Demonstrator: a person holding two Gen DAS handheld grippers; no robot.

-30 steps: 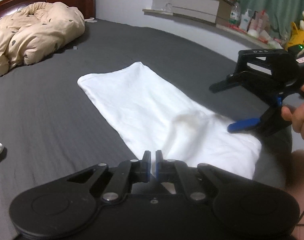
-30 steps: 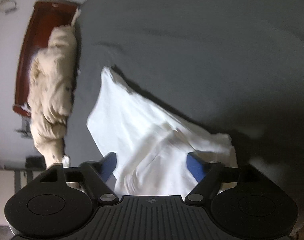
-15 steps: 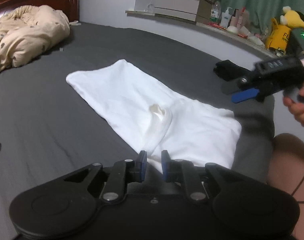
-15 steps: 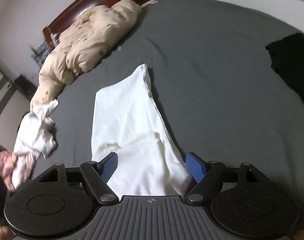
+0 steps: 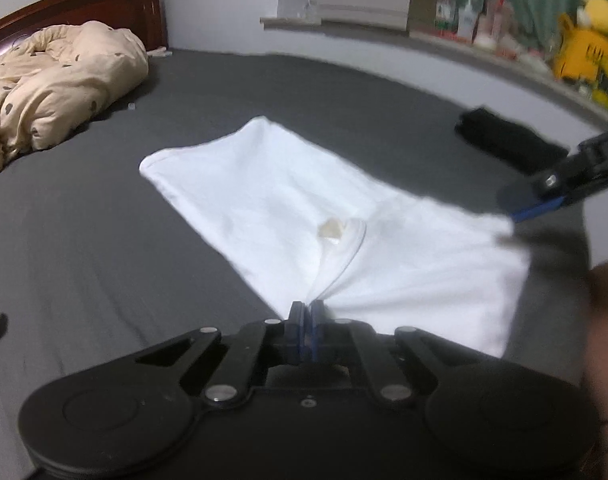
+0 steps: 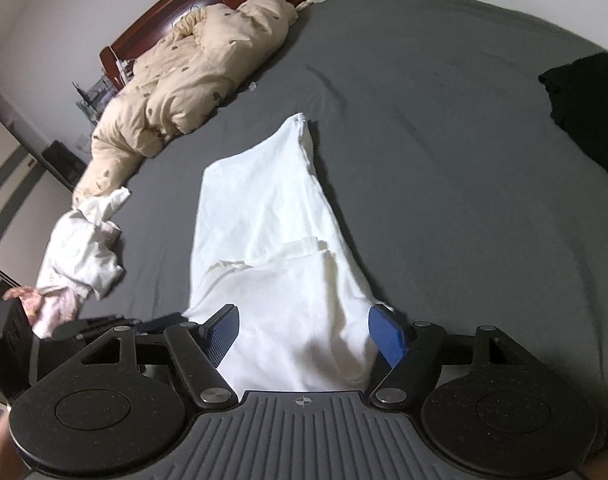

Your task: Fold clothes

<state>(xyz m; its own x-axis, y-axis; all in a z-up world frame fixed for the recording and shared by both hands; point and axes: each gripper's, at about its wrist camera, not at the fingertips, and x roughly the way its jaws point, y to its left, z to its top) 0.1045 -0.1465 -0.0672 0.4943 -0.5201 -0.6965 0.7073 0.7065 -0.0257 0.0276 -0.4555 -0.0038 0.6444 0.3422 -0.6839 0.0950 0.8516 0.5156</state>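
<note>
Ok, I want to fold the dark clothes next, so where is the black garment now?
The black garment lies on the grey bed at its right side, beyond the white shirt and below the cluttered shelf.

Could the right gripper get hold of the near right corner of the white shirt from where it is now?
Probably yes. The right gripper is open with the white shirt lying right between its pads, and nothing covers that corner. The left gripper already pinches the near edge farther left.
</note>
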